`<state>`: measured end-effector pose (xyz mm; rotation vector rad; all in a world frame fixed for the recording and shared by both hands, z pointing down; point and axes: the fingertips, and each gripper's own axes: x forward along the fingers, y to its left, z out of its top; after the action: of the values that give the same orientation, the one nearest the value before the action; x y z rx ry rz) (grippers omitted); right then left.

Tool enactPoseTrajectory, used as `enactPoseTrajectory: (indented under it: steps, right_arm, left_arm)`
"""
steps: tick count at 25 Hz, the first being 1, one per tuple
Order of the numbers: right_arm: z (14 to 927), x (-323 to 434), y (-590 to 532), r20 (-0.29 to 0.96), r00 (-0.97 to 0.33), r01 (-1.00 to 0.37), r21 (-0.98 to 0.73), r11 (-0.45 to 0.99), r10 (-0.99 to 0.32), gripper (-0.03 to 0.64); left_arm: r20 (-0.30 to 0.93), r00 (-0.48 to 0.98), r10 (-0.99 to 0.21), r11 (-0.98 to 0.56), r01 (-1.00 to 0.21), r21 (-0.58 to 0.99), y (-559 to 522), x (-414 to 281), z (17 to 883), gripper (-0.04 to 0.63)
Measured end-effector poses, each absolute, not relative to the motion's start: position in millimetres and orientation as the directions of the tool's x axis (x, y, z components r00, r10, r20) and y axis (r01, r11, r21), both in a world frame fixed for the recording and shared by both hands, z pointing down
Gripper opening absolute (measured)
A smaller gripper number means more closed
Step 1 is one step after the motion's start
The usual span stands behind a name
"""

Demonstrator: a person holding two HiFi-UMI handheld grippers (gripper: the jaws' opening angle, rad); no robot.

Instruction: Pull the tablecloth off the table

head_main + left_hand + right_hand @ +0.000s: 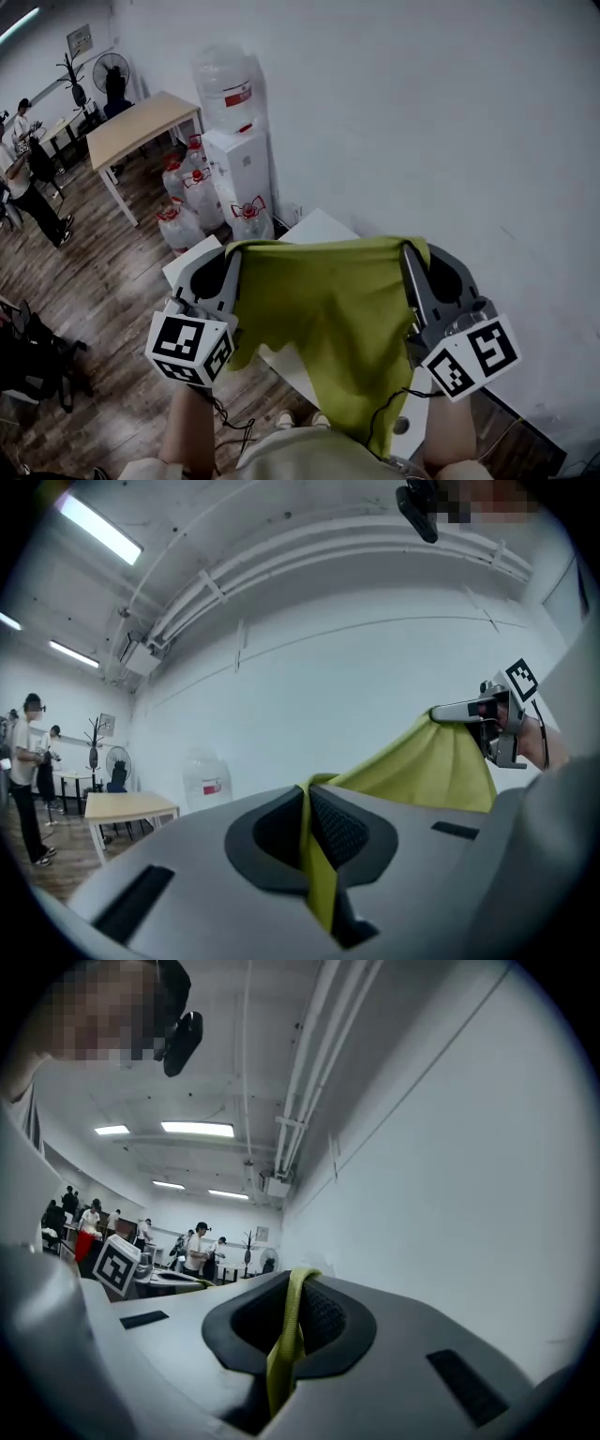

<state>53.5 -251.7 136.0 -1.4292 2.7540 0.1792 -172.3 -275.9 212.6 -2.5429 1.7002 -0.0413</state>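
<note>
As my left gripper (232, 253) and right gripper (410, 249) are pinching the soft yellow-green tablecloth (328, 314), I am holding it above the flat white table (319, 227), nearly off, I think.

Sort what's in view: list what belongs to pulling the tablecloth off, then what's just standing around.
Job in hand:
- tablecloth, held up
- left gripper and right gripper, each shut on a top corner of it
- white table below

Just standing around:
- water dispenser
- water jugs on the floor
- wooden table
- fan
- people, far left
</note>
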Motion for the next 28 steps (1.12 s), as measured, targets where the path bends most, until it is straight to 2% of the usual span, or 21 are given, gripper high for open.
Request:
enactPoseTrajectory:
  steps: [6, 11, 17, 28]
  right_arm:
    - [65.2, 61.8, -213.8, -0.226, -0.583, -0.809, 0.076, 0.583, -0.78, 0.029]
    - [64.8, 71.2, -197.3, -0.208, -0.584, -0.811, 0.103, 0.576, -0.785, 0.029]
    - [105.3, 75.1, -192.9, -0.108, -0.568, -0.822, 0.137, 0.553, -0.816, 0.029]
    - [191.1, 85.8, -213.9, 0.053, -0.53, -0.841, 0.101, 0.532, -0.847, 0.029]
  left_arm:
    - [-0.168, 0.393, -0.904, -0.37, -0.917, -0.152, -248.3, -166.5, 137.8, 0.021]
    - [-0.187, 0.395, -0.9, -0.355, -0.91, -0.212, -235.2, -157.4, 124.6, 0.021]
    - [-0.119, 0.414, -0.903, -0.397, -0.906, -0.145, -229.2, -155.1, 155.7, 0.021]
    - [0.066, 0.421, -0.905, -0.426, -0.893, -0.145, -234.8, -143.6, 234.5, 0.021]
